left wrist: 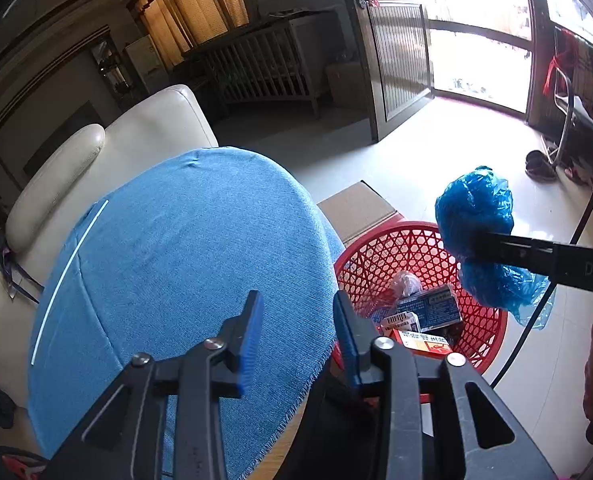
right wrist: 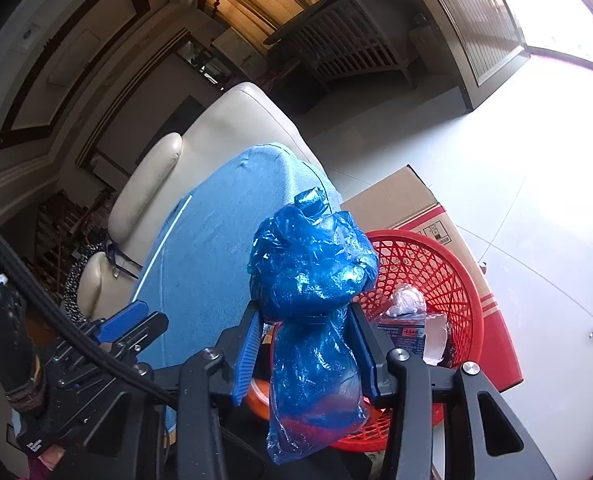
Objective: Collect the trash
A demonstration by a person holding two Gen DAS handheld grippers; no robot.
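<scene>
nearly done: last visible piece of trash hangs over the basket

clamped in the right gripper (right wrist: 304,344), the crumpled blue plastic bag (right wrist: 312,276) runs roughly upright, bunched head above the pads and loose tail drooping below, over the near rim of the red basket (right wrist: 452,264). the left gripper (left wrist: 298,328) is parted with nothing between its pads, above the blue tablecloth (left wrist: 184,240). cartons (left wrist: 428,312) already lie in the basket; dropping the bag looks like what remains, though only part of the room shows.
</scene>
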